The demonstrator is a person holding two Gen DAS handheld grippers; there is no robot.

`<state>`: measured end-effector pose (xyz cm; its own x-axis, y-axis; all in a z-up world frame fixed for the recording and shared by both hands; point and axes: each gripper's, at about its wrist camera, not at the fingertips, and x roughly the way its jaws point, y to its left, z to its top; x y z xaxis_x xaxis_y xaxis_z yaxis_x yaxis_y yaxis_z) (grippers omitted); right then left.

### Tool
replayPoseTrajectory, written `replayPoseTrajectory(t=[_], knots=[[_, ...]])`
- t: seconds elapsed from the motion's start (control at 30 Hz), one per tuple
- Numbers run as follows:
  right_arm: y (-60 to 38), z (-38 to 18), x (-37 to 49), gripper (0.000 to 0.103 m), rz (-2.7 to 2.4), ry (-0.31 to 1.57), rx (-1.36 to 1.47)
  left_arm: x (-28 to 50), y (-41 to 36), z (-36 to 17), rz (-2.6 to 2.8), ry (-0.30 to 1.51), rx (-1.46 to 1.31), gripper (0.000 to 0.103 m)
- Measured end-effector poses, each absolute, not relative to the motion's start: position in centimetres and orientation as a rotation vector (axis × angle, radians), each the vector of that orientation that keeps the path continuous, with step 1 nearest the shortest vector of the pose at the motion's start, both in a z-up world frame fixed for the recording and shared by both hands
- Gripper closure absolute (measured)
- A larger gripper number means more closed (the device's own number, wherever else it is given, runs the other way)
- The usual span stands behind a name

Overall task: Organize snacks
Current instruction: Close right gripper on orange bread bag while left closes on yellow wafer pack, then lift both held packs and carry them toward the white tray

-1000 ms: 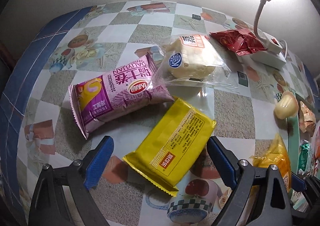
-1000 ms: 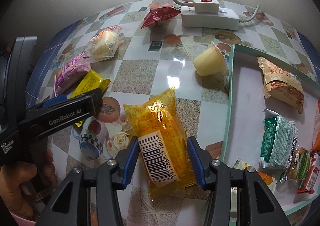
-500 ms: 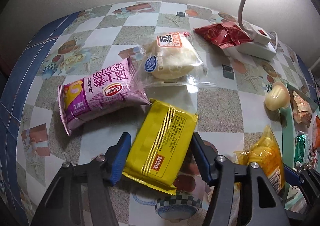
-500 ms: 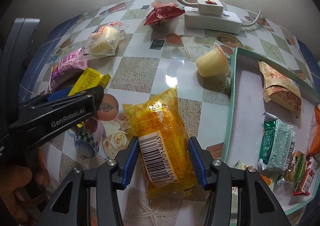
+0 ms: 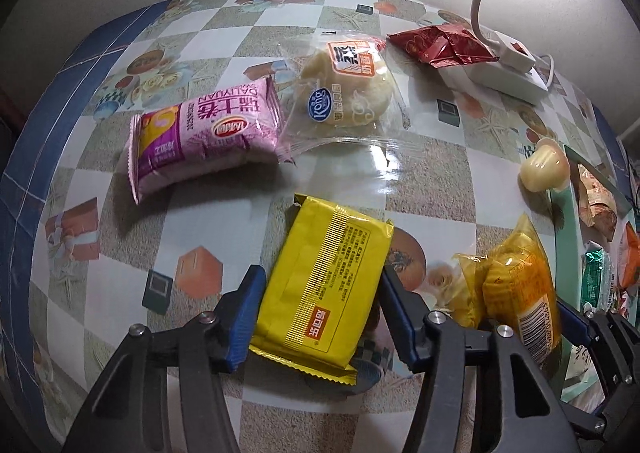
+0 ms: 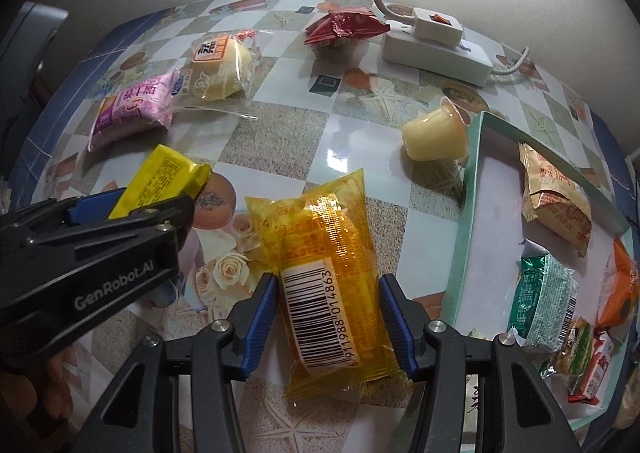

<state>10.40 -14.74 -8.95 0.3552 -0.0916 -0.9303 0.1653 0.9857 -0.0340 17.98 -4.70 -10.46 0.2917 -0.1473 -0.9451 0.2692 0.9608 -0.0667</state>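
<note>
Several snacks already lie in the tray (image 6: 468,189), while each claw closes around a packet on the bench (image 6: 280,141): left claw (image 5: 320,309) on the yellow packet (image 5: 324,285), right claw (image 6: 328,321) on the orange packet (image 6: 324,253), and four snacks wait.

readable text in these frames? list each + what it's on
"GenRobot.AI": left gripper body, seen from the right wrist.
"Kong": clear-wrapped bun.
"DALIYUAN", upside down: pink packet.
"6 911988 014863": barcode on orange packet.
Chinese print on yellow packet and the tray snacks: too small to read.
</note>
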Motion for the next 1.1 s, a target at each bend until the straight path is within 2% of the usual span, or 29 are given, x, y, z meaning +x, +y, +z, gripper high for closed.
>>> replayPoseTrajectory(t=[0.37, 0.8, 1.1], knots=[[-15.1, -8.4, 8.5, 0.057, -0.163, 1.182, 0.142, 15.3, -3.5, -10.4, -0.239, 1.251, 0.119, 0.044], [-16.5, -5.4, 7.9, 0.058, -0.119, 1.125, 0.232, 15.9, -2.4, -8.8, -0.236, 1.232, -0.002, 0.045], [-18.3, -1.8, 7.1, 0.058, -0.106, 1.037, 0.313, 15.5, -2.0, -4.5, -0.259, 1.151, -0.094, 0.045]])
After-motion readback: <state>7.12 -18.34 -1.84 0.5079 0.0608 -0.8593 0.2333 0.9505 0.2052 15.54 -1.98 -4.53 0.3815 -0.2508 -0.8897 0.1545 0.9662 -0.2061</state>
